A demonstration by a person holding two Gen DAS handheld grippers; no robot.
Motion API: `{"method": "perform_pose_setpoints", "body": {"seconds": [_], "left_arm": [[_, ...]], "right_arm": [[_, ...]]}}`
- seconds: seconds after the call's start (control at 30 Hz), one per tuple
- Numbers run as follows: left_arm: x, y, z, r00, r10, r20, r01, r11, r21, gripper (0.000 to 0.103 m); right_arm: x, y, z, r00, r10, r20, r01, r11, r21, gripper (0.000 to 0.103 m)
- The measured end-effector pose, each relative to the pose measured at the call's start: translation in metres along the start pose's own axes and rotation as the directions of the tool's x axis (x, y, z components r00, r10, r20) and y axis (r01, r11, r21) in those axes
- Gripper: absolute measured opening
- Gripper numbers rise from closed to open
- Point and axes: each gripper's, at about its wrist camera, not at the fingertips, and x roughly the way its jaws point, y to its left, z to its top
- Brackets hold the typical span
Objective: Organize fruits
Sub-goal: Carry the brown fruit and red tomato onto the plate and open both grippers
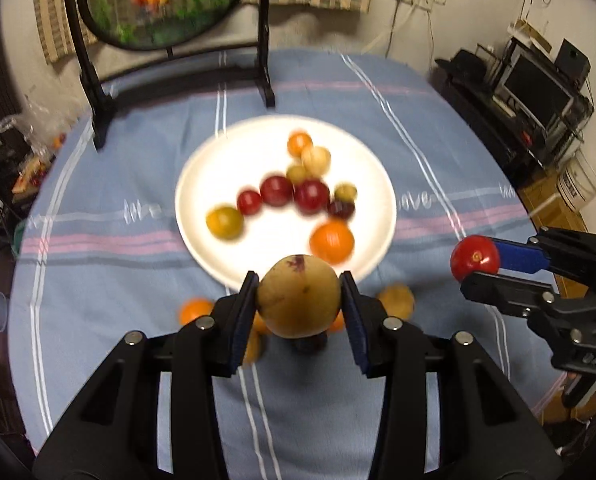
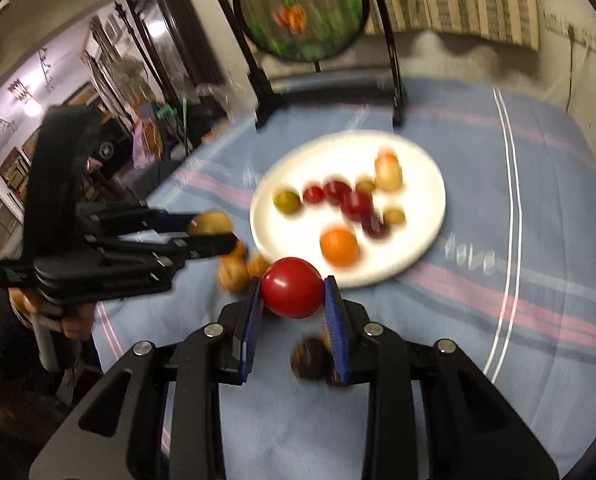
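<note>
Above the table [image 1: 97, 248], both grippers carry fruit toward the plate [image 1: 201, 176]: left gripper [image 1: 300, 300] fingers clamped on a yellow fruit [image 1: 298, 296], right gripper [image 2: 291, 300] fingers clamped on a red fruit [image 2: 291, 288]. Each is best lowered onto a bare patch beside like-coloured fruit, touching down before the fingers part, lest it roll
</note>
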Motion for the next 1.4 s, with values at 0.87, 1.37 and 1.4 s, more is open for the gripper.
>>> {"method": "perform_pose_setpoints", "body": {"seconds": [0.87, 1.37, 1.4], "left_arm": [[0.063, 0.017, 0.062, 0.996, 0.089, -0.031, -0.089, 0.996, -0.001, 0.042], [0.109, 0.033, 0.065, 0.99, 0.106, -0.098, -0.107, 0.994, -0.006, 0.042], [0.111, 0.033, 0.065, 0.989, 0.106, -0.1, -0.107, 0.994, -0.004, 0.042]], "right_arm": [[0.065, -0.031, 0.069, 0.999, -0.047, 0.018, 0.045, 0.996, 0.08, 0.031], [0.104, -0.058, 0.074, 0.996, -0.077, -0.047, 0.081, 0.992, 0.093, 0.031], [0.107, -0.06, 0.074, 0.996, -0.077, -0.05, 0.082, 0.992, 0.096, 0.031]]}}
